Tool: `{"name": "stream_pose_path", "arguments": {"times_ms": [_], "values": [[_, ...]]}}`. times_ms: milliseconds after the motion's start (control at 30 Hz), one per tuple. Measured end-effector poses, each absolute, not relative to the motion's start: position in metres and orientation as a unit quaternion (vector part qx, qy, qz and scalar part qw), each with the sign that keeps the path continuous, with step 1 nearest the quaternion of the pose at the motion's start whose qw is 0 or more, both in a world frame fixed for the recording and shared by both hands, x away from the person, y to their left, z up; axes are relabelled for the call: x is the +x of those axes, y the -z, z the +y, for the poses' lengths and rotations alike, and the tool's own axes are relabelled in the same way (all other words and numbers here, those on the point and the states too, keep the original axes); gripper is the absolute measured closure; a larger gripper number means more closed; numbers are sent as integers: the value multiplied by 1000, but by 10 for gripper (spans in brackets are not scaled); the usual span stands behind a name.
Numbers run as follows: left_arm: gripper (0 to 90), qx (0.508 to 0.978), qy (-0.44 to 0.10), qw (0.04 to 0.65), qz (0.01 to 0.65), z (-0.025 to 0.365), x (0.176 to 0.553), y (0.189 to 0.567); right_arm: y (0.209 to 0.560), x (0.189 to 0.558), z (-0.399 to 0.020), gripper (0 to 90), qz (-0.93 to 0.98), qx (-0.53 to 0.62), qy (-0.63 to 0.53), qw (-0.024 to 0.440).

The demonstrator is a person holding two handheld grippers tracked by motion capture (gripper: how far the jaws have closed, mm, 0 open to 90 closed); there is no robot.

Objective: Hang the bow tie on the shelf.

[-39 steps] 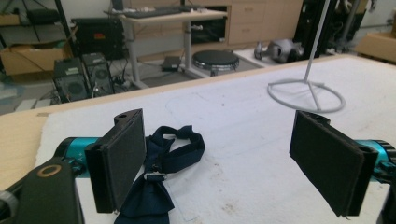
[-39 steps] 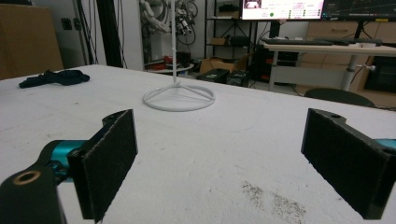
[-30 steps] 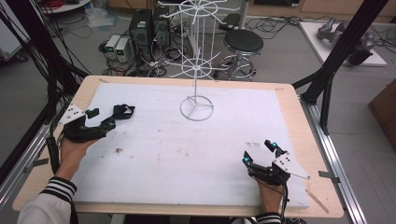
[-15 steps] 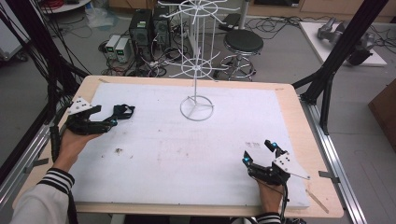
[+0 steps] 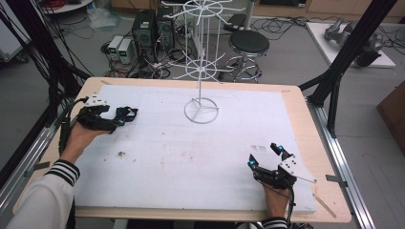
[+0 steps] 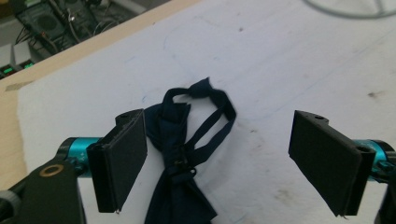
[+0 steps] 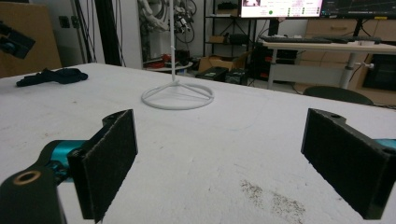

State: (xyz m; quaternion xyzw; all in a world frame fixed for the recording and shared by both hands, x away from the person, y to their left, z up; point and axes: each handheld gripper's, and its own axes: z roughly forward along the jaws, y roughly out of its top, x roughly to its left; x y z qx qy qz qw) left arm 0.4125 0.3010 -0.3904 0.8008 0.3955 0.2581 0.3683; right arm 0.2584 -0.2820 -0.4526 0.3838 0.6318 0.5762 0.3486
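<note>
High view: the white-covered worktop was seen with a white wire stand set at its far middle. At the left edge, the left claw was held with jaws spread wide over a dark blue bow tie, which lay on the white surface touching one jaw. At the near right, the right claw was likewise held apart, nothing between its jaws.
</note>
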Motion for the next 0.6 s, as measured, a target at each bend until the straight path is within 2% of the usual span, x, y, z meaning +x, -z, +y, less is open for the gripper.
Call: {"name": "stream_pose_path", "arguments": {"times_ms": [167, 600], "values": [[199, 818, -247, 325, 406, 302, 427, 392, 453, 259, -282, 97, 631, 387, -574, 350], [218, 845, -228, 274, 399, 299, 439, 399, 453, 259, -283, 97, 624, 395, -579, 347]]}}
